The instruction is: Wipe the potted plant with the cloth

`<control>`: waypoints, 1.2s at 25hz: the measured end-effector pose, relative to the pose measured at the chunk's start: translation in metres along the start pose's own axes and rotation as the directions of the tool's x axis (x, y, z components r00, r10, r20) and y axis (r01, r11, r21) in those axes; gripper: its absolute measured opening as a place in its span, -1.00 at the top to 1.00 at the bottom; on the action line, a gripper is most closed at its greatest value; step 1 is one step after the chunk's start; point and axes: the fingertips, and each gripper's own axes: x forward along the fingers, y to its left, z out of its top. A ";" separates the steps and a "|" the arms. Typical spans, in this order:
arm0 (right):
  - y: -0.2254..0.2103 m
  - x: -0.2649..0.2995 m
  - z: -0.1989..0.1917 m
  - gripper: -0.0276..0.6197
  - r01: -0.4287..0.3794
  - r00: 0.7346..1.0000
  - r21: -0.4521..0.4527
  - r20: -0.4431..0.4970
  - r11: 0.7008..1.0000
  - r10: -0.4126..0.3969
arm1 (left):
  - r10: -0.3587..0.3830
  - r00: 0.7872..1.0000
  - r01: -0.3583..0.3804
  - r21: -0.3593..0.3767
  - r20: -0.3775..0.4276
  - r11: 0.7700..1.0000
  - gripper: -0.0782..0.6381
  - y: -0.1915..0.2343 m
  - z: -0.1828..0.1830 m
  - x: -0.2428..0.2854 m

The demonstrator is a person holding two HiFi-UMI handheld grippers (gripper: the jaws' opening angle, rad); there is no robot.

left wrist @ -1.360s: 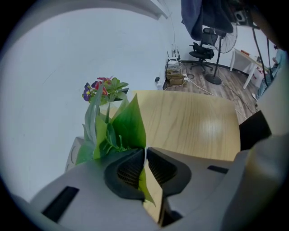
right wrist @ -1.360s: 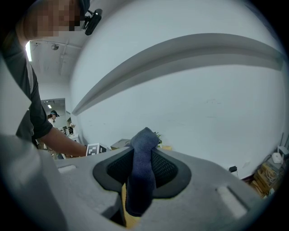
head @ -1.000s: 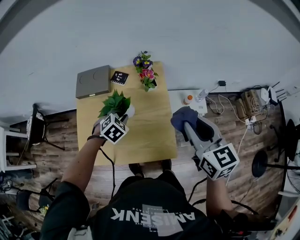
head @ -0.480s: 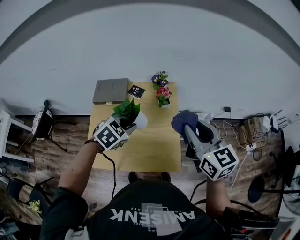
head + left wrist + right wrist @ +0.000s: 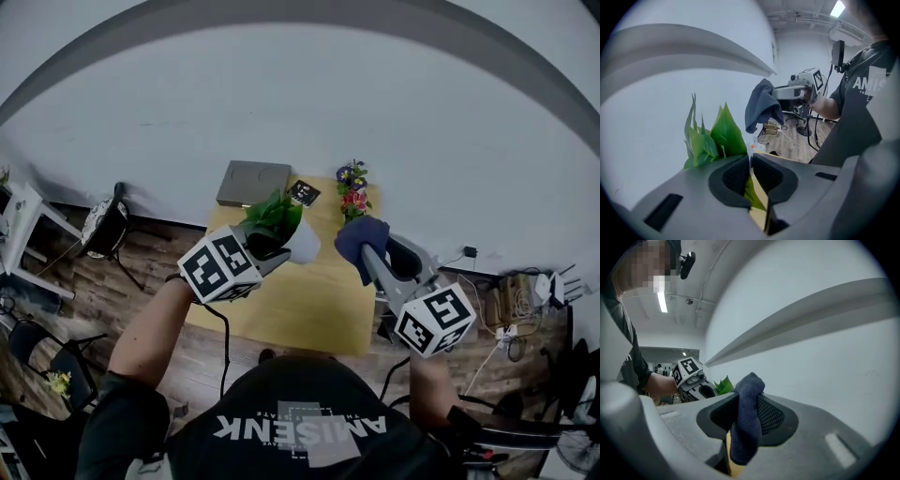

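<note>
The potted plant (image 5: 275, 216), green leaves in a white pot, hangs above the wooden table (image 5: 281, 309). My left gripper (image 5: 272, 246) is shut on the pot's rim, and its jaws are closing a little tighter. In the left gripper view the leaves (image 5: 717, 136) rise just past the left gripper (image 5: 751, 171). My right gripper (image 5: 362, 251) is shut on a dark blue cloth (image 5: 359, 234), held level to the right of the plant and apart from it. The cloth (image 5: 750, 385) drapes between the jaws of the right gripper (image 5: 743, 427). The cloth (image 5: 761, 105) also shows in the left gripper view.
On the table's far side stand a small pot of coloured flowers (image 5: 352, 197), a grey flat box (image 5: 253, 183) and a black card (image 5: 302, 193). A chair (image 5: 103, 225) is at the left. Cables and plugs (image 5: 511, 309) lie on the floor at the right. A white wall is behind.
The left gripper has lifted the potted plant up off the table. The right gripper has risen with the cloth and come closer to the plant.
</note>
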 end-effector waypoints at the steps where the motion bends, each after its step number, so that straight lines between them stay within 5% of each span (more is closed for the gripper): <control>1: 0.004 0.004 0.002 0.56 -0.016 1.000 -0.004 0.002 1.000 0.016 | 0.005 1.000 -0.005 -0.001 0.006 1.000 0.70 0.000 0.001 -0.003; 13: 0.069 0.044 0.019 0.56 -0.207 0.978 -0.052 0.007 0.977 0.208 | -0.027 0.996 0.036 -0.110 0.080 0.993 0.70 -0.012 0.023 -0.036; 30: 0.090 0.060 -0.009 0.56 -0.225 0.974 -0.101 -0.043 0.969 0.222 | -0.045 0.991 0.068 -0.183 0.127 0.981 0.73 -0.019 0.027 -0.037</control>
